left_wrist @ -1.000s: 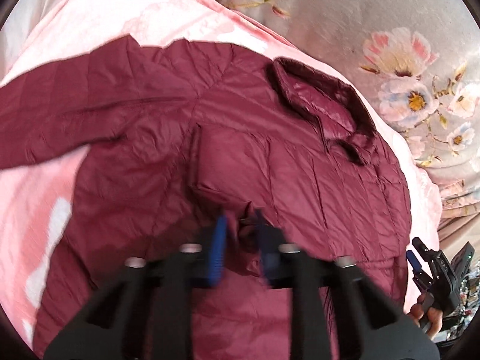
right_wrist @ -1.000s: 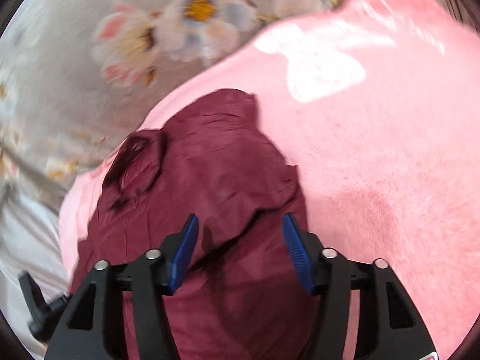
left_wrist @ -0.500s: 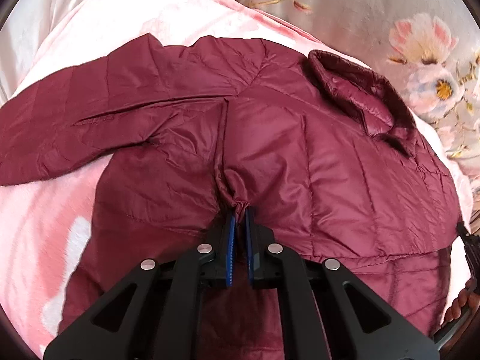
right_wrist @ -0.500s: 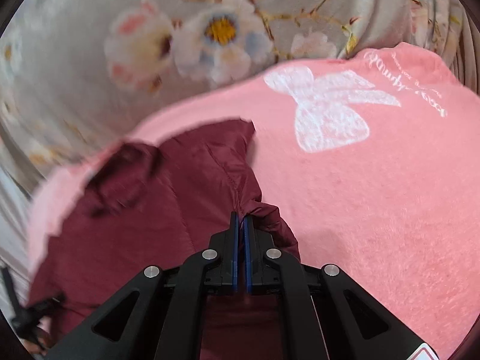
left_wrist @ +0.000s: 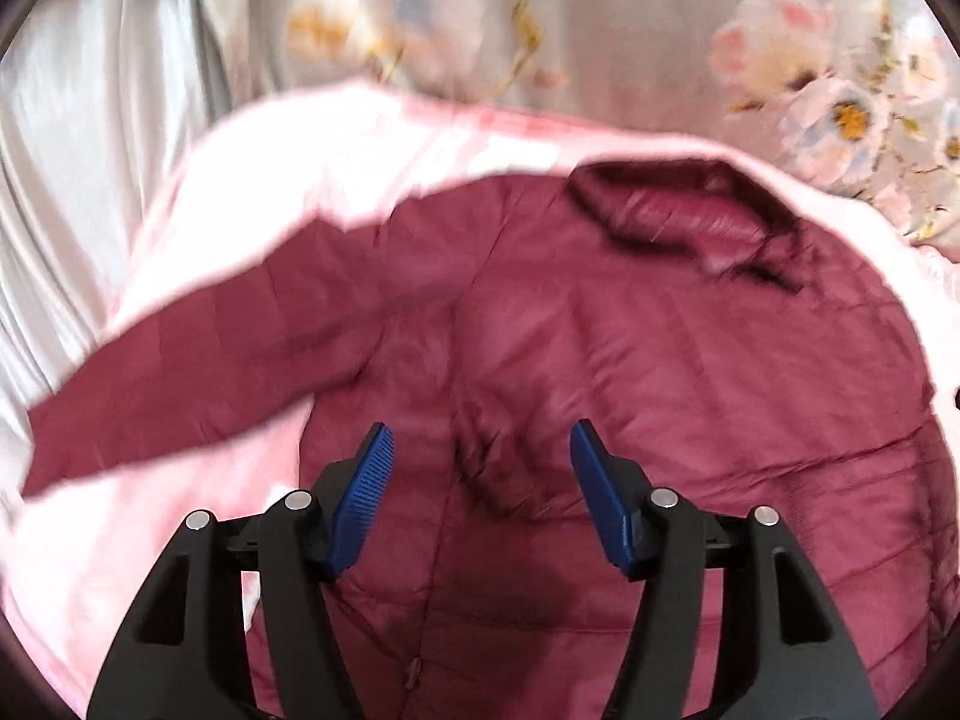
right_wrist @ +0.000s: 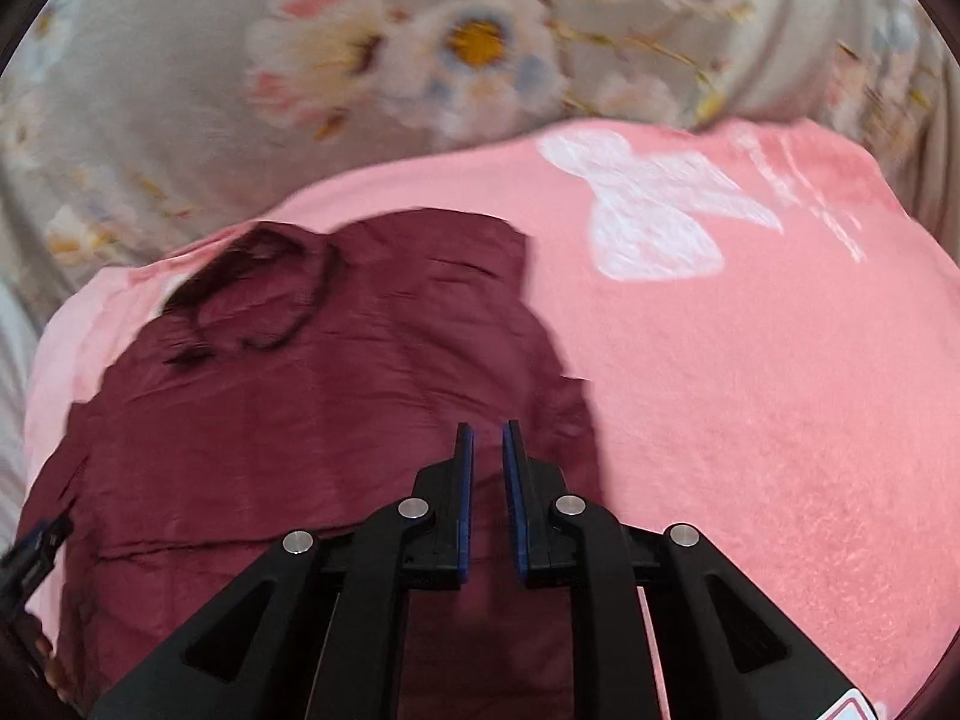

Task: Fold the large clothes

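both let go since half a second back — left gripper (left_wrist: 480,480) wide, right gripper (right_wrist: 487,468) narrowly parted; maroon puffer jacket (left_wrist: 660,372) lies on pink blanket (right_wrist: 750,390) — sleeve fold likely done.

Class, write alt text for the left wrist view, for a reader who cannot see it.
A maroon quilted jacket lies spread on a pink blanket, collar at the far end and one sleeve stretched out to the left. The left tool hovers open above the jacket, gripping nothing; the picture is motion-blurred.
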The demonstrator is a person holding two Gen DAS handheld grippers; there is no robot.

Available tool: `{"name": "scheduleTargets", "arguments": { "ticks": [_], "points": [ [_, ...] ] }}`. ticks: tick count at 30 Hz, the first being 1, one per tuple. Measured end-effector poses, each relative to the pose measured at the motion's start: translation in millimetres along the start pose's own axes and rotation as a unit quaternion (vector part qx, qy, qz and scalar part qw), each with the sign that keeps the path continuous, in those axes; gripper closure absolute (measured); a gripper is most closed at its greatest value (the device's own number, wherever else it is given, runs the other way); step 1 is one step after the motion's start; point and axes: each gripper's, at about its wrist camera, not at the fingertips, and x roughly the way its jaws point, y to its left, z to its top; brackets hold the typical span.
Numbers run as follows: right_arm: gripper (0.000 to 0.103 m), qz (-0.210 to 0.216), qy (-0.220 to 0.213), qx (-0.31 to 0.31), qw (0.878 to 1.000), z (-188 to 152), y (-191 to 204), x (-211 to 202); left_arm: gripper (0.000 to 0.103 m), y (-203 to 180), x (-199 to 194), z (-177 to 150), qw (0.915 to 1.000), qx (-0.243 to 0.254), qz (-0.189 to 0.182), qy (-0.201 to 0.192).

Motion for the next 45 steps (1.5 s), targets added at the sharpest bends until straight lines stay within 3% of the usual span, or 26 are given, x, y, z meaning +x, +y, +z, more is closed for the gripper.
{"name": "scheduleTargets", "arguments": {
  "ticks": [2,4,10,14,20,33,38,45],
  "points": [
    [0.090,0.026,0.010,-0.036,0.999,1,32,1,0.034,-19,-13,14,0.9994,-0.001,-0.033,-0.013],
    [0.090,0.044,0.017,-0.073,0.996,-4,63,10,0.032,-41,-8,21,0.9983,0.008,-0.057,-0.004],
    [0.090,0.042,0.068,-0.120,0.990,-35,108,56,0.032,-81,48,0,0.9979,0.038,-0.029,0.043],
    [0.090,0.044,0.073,-0.114,0.990,-44,107,67,0.030,-79,62,-19,0.9979,0.021,-0.038,0.049],
    [0.090,0.033,0.060,-0.125,0.990,-49,110,68,0.018,-76,64,-21,0.9983,0.008,-0.035,0.047],
    [0.090,0.023,0.056,-0.133,0.989,-52,111,67,0.013,-81,66,-21,0.9984,0.015,-0.021,0.050],
    [0.090,0.030,0.058,-0.126,0.990,-51,108,68,0.006,-79,68,-21,0.9983,0.007,-0.017,0.055],
    [0.090,0.042,0.061,-0.115,0.991,-48,104,68,0.005,-42,45,-27,0.9942,-0.040,-0.077,0.063]
  ]
}}
